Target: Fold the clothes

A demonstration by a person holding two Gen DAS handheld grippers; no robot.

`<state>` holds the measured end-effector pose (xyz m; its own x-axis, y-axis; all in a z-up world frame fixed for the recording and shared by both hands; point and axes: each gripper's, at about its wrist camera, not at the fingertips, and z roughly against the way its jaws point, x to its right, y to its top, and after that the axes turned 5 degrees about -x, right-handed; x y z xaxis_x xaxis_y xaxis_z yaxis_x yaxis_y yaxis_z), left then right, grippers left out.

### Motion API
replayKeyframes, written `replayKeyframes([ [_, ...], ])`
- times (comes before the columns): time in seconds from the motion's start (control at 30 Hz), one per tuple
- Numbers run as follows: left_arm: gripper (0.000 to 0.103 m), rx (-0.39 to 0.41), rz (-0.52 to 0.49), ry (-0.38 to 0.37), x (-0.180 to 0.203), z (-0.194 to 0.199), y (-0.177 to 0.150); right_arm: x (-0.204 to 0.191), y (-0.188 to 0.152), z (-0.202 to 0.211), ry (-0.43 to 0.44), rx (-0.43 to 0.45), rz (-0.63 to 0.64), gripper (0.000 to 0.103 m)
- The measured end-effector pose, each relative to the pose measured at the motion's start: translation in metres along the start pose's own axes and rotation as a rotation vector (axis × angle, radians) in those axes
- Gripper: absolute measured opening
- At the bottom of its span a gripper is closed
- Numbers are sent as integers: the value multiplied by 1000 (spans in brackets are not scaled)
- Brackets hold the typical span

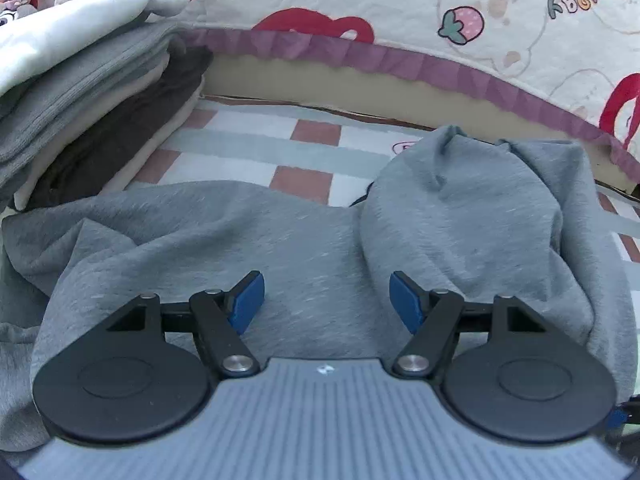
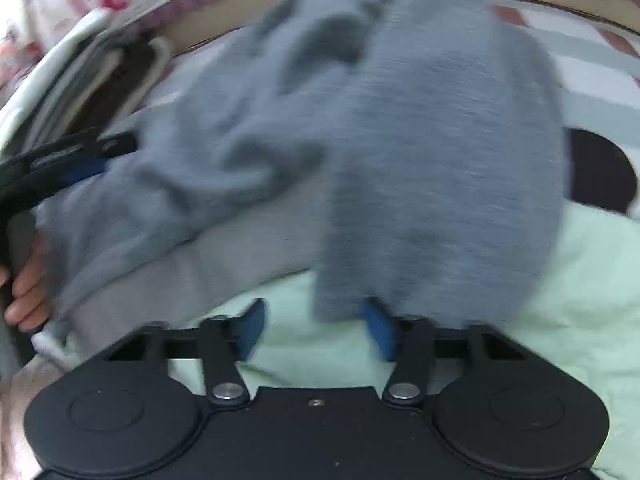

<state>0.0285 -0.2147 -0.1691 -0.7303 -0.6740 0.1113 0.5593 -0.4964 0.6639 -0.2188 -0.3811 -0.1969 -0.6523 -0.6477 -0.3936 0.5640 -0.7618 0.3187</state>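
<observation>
Sweatshirt: grey fleece sweatshirt (image 1: 304, 240) lies rumpled on the checked sheet (image 1: 256, 136), just right of the pile of folded clothes (image 1: 92, 112); one part bunches up at its far right
Feel: judged soft, limp and fairly light; it should drape and sag, not hold a crease unaided; not fragile, not slippery
Left gripper (image 1: 327, 300): hovers over the sweatshirt's near middle; jaws wide apart, holding nothing
Right gripper (image 2: 316, 326): view blurred; jaws apart, a hanging flap of the sweatshirt brushes the right finger, not pinched
Hold: best taken at a hem or shoulder seam, both layers pinched, corners well apart from the pile
</observation>
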Motion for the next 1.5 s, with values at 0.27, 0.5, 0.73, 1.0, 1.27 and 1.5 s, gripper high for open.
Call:
replayKeyframes([
  [0.27, 69, -5, 80, -137, -5, -6, 12, 50, 40, 67, -347, 259, -63, 26],
  [0.5, 69, -5, 71, -164, 5, 4, 15, 71, 42, 109, -96, 257, -122, 68],
  [0.73, 69, 62, -107, -136, 46, 38, -5, 76, 38, 49, -14, 211, -94, 70],
  [1.0, 69, 106, -184, -118, 96, 67, -40, 66, 45, 66, -96, 358, 138, 5],
  [1.27, 85, 33, -288, -81, 164, 69, -48, 128, 32, 192, -413, 612, 170, 5],
  [1.5, 93, -18, -398, 107, 217, 23, -51, 180, 15, 204, -494, 582, 147, 5],
])
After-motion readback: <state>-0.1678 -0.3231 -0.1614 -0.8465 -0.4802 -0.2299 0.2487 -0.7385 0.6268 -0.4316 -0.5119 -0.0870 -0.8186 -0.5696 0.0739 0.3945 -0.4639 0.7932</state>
